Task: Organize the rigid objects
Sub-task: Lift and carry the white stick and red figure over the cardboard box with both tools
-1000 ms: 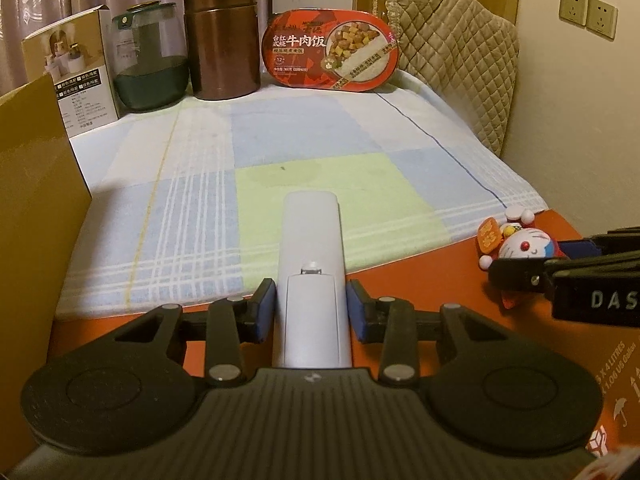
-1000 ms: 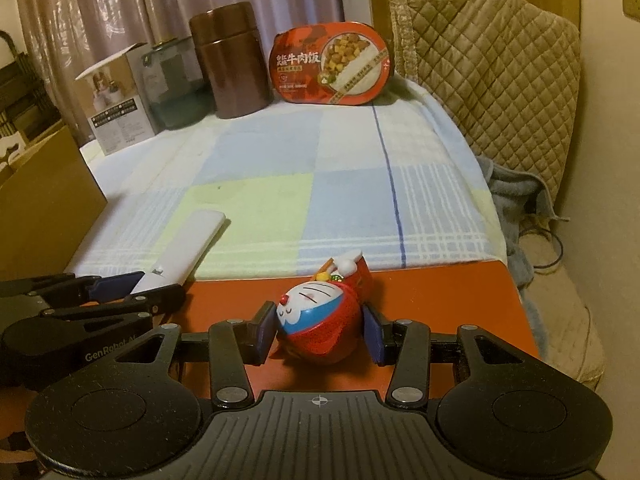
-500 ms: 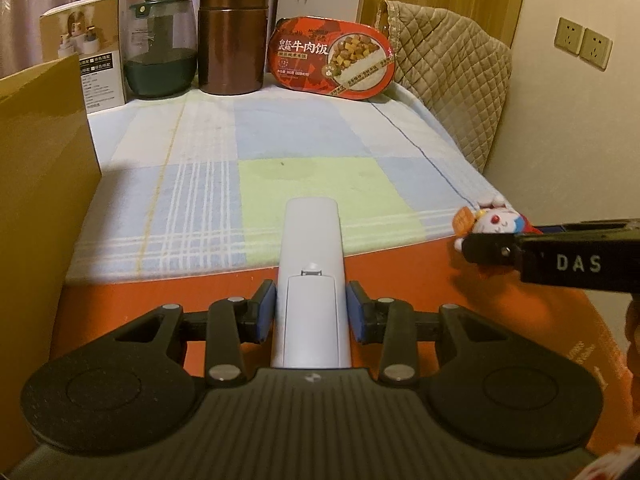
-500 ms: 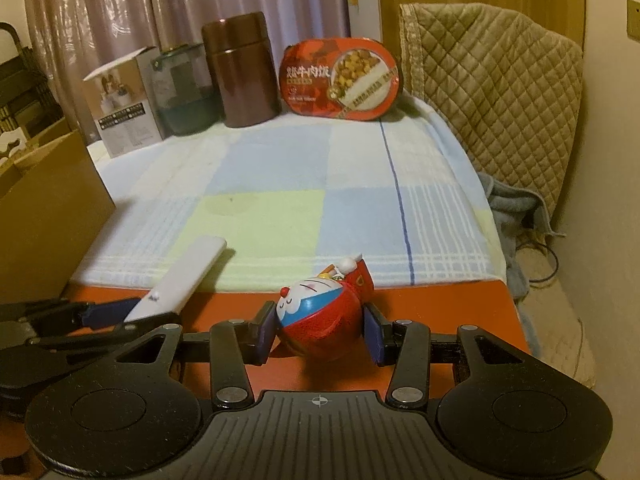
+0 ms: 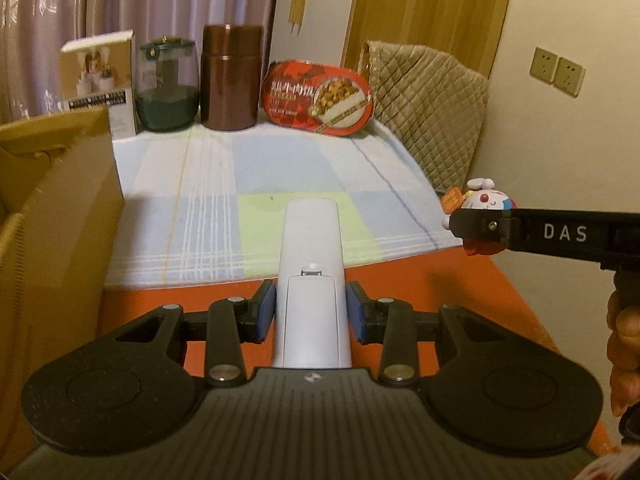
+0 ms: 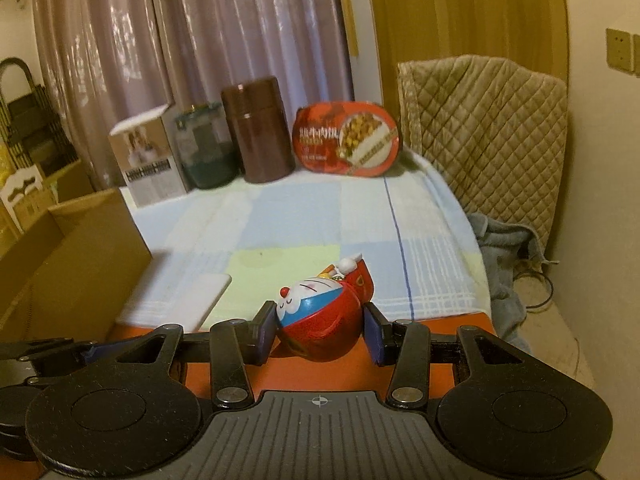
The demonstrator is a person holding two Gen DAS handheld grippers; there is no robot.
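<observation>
My left gripper (image 5: 311,307) is shut on a white remote control (image 5: 311,264), which points forward and is lifted above the orange surface (image 5: 460,280). In the right wrist view, my right gripper (image 6: 320,326) is shut on a round red and blue cat figurine (image 6: 320,316), also lifted. From the left wrist view the figurine (image 5: 486,200) shows at the right, held in the right gripper's black fingers (image 5: 488,226). The remote (image 6: 200,300) appears blurred at the lower left of the right wrist view.
A checked cloth (image 5: 260,184) covers the table. At its back stand a white box (image 5: 100,84), a green glass jar (image 5: 166,88), a brown canister (image 5: 230,78) and a red meal tray (image 5: 320,98). A cardboard box (image 5: 48,220) stands at left, a quilted chair back (image 6: 488,124) at right.
Both grippers have risen off the orange surface with their objects still held. The items at the back of the table now sit lower in both views.
</observation>
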